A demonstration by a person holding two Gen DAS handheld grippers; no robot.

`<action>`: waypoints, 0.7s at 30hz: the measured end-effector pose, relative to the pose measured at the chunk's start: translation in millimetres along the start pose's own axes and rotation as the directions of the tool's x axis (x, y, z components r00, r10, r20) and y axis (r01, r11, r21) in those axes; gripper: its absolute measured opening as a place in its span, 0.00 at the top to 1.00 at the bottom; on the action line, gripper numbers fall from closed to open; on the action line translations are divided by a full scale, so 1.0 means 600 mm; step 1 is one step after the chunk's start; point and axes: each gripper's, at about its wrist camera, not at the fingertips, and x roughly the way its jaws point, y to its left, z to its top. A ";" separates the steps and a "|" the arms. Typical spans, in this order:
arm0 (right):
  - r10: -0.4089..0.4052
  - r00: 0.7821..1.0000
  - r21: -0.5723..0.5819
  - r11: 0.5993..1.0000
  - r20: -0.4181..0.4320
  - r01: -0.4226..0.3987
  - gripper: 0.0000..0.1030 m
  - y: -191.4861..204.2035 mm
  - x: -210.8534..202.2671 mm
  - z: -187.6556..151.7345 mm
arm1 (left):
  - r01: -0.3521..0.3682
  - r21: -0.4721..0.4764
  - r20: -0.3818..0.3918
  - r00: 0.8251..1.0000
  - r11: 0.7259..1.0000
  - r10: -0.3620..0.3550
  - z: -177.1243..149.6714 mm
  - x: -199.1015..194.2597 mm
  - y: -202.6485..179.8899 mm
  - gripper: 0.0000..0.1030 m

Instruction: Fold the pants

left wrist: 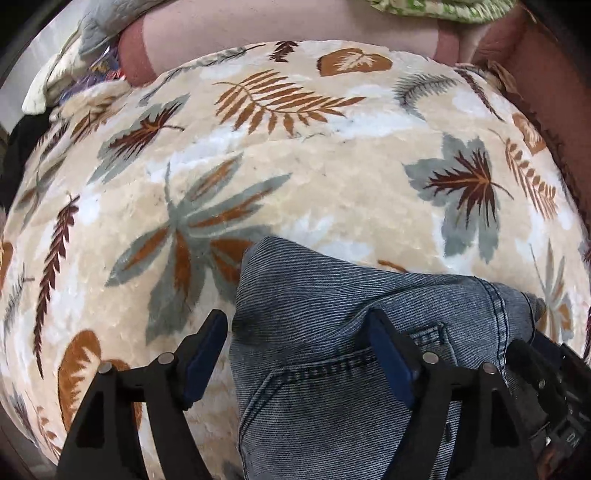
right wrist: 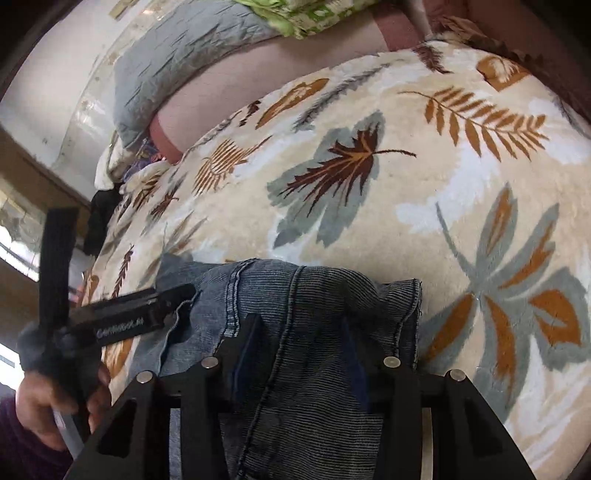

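Note:
Blue denim pants (left wrist: 332, 332) lie bunched on a cream blanket with a leaf print (left wrist: 295, 166). My left gripper (left wrist: 295, 332) is open, its fingers standing wide apart over the denim, near a back pocket seam. In the right wrist view the pants (right wrist: 303, 314) fill the space between the fingers of my right gripper (right wrist: 299, 332), which is open with denim draped over and between its fingers. The left gripper (right wrist: 140, 317) shows there at the left, held in a hand, touching the edge of the pants.
A pink sheet (left wrist: 295, 26) and a grey quilt (right wrist: 184, 48) lie at the far end of the bed, with a green patterned cloth (right wrist: 295, 14) beyond. The bed's left edge (right wrist: 99, 229) drops off beside a dark item.

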 end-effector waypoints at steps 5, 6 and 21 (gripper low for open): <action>0.094 0.995 0.013 0.995 0.038 -0.095 0.52 -0.008 -0.056 -0.020 | 0.031 0.008 0.097 0.995 0.999 -0.032 -0.035 -0.082 0.019 0.24; 0.114 0.992 -0.008 0.994 0.049 -0.113 0.52 -0.004 -0.071 -0.032 | 0.050 0.021 0.116 0.992 0.999 -0.052 -0.053 -0.102 0.020 0.24; 0.030 0.998 -0.144 0.989 0.047 -0.023 0.51 0.043 -0.091 -0.183 | 0.185 0.045 0.065 0.980 0.982 -0.187 -0.274 -0.092 0.030 0.18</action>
